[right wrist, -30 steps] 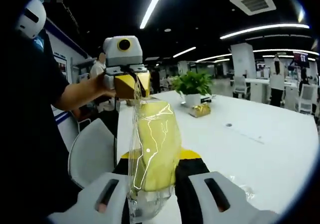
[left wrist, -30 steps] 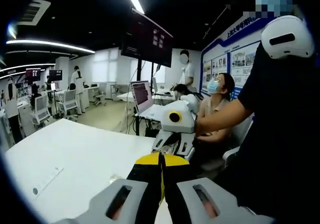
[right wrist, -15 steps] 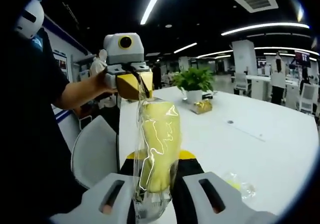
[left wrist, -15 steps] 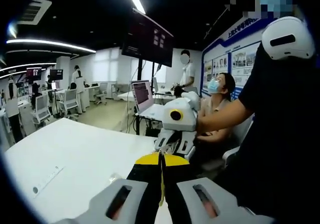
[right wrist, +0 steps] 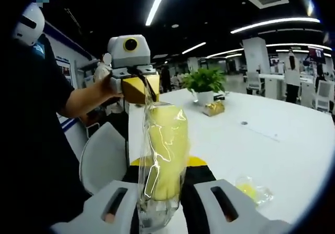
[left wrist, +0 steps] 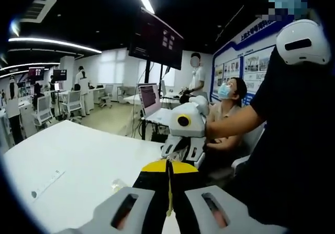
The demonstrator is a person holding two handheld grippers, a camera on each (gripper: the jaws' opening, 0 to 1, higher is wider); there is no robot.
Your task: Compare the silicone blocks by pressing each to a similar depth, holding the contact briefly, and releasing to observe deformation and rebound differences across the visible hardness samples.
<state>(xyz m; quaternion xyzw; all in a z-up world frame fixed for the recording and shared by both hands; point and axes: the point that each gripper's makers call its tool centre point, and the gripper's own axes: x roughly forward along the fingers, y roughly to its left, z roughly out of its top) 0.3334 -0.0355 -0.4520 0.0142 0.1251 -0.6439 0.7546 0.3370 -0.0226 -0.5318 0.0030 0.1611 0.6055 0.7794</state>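
A pale yellow silicone block (right wrist: pixel 163 150) sits inside a clear plastic bag (right wrist: pixel 157 213) held up in the air over the table edge. My right gripper (right wrist: pixel 159 202) is shut on the bag's lower end, around the block. The left gripper (right wrist: pixel 140 92) pinches the bag's top edge from above. In the left gripper view my left gripper (left wrist: pixel 168 187) is shut on a thin yellowish film edge, with the right gripper (left wrist: pixel 180 147) just beyond it. A second bagged yellow block (right wrist: pixel 254 190) lies on the white table (right wrist: pixel 282 140).
A potted plant (right wrist: pixel 205 82) and a gold object (right wrist: pixel 214 107) stand at the table's far end. A white chair (right wrist: pixel 102 158) is beside the table. A ruler (left wrist: pixel 48 184) and a small clear bag (left wrist: pixel 118 184) lie on the table. A laptop (left wrist: pixel 149 100) and a seated person (left wrist: pixel 227 103) are behind.
Both grippers keep their hold and the bag stays stretched between them. The views have shifted slightly, and the bag has turned a little.
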